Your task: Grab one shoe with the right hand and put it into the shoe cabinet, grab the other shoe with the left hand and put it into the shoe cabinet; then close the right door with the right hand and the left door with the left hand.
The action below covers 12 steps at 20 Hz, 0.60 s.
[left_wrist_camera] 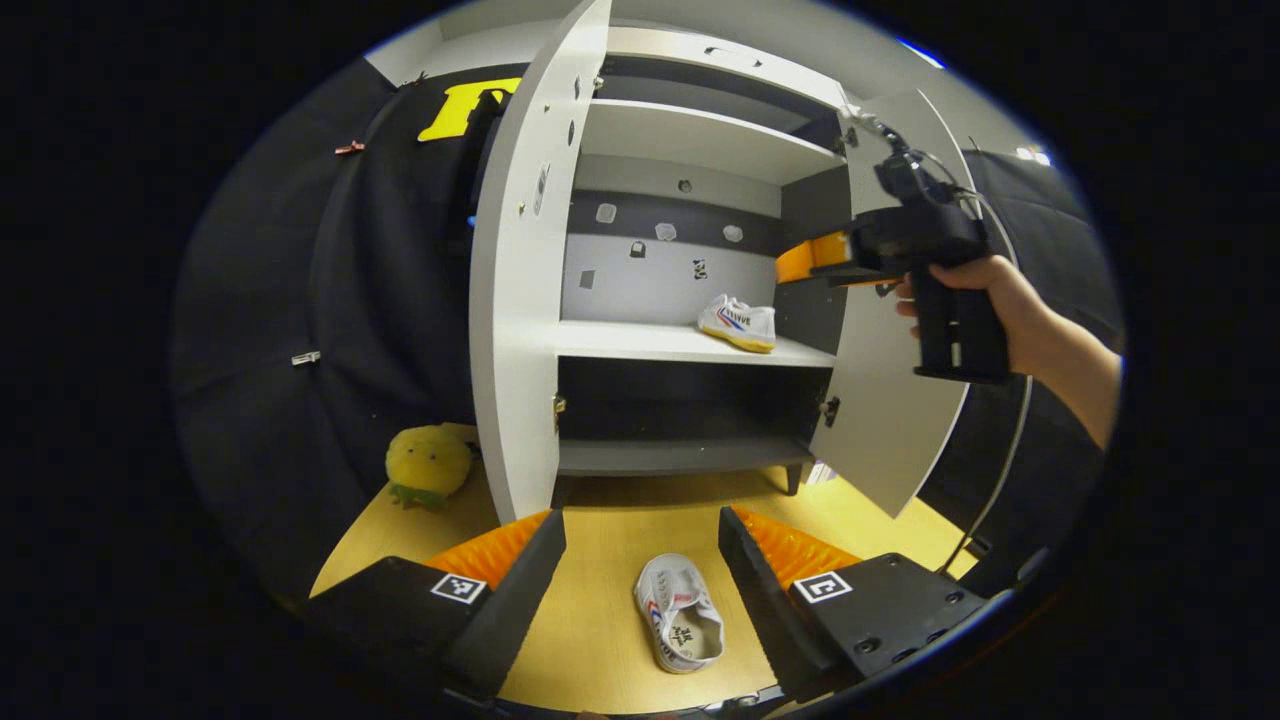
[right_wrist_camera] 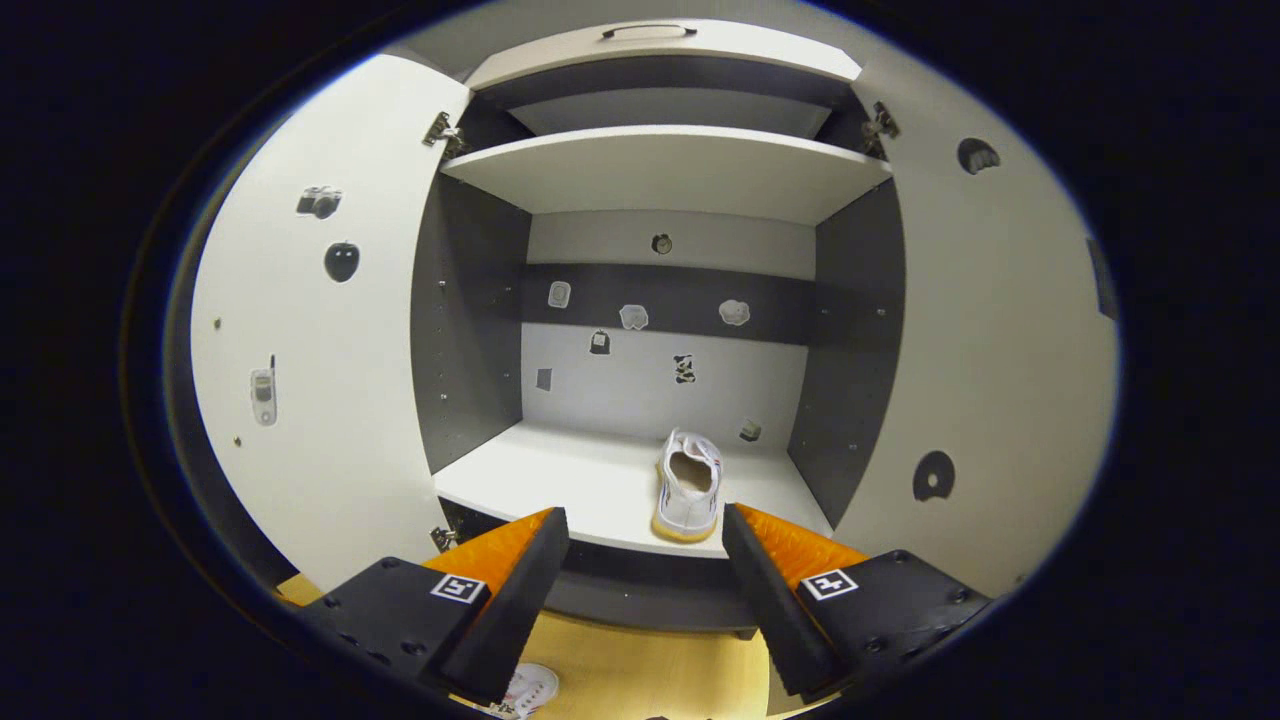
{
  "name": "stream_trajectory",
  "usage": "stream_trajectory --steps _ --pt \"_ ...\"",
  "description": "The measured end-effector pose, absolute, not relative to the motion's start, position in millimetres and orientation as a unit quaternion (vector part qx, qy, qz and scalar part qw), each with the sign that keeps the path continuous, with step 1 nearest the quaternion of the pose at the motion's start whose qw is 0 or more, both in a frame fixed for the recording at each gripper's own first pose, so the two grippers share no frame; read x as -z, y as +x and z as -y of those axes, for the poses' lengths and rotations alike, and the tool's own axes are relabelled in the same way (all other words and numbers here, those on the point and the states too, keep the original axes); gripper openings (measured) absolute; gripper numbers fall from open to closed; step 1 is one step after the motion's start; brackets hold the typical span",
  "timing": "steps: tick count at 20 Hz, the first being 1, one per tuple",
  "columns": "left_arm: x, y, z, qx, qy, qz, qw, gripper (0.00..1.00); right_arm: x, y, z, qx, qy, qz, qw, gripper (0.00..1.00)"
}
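Your first shoe (right_wrist_camera: pixel 688 487): white, striped side, upright on cabinet (right_wrist_camera: pixel 660 170) middle shelf, right of centre. Second shoe (left_wrist_camera: pixel 679 626): white, on wooden floor before cabinet, opening up. Both doors, left door (left_wrist_camera: pixel 525 260) and right door (left_wrist_camera: pixel 890 400), wide open.

The cabinet (right_wrist_camera: pixel 660 170) has smooth, matt white panels with matt dark grey inner walls; its door (left_wrist_camera: pixel 520 280) carries small metal hinges (right_wrist_camera: pixel 440 130). The floor (left_wrist_camera: pixel 600 620) is smooth, light wood-look board with a slight sheen. Both shoes, one on the shelf (right_wrist_camera: pixel 688 485) and one on the floor (left_wrist_camera: pixel 680 612), look like white canvas cloth. Gripper fingers (left_wrist_camera: pixel 495 550) are ribbed orange plastic backed by matt black plastic. The toy (left_wrist_camera: pixel 428 465) is fuzzy yellow plush.
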State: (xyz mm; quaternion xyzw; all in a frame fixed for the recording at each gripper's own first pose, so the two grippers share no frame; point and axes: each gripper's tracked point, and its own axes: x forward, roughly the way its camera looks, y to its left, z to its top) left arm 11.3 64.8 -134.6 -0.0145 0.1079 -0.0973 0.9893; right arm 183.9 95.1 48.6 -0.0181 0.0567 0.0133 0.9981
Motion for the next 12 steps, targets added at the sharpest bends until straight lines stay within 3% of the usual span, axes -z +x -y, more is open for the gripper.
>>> stream_trajectory --steps 5,12 --pt "213 1 -53 0.128 -0.010 -0.167 0.978 0.96 9 111 -71 0.024 0.020 -0.060 0.998 0.98" --pt "320 17 -31 0.174 0.032 -0.284 0.942 0.96 97 15 -29 0.081 0.051 -0.148 0.984 0.99"
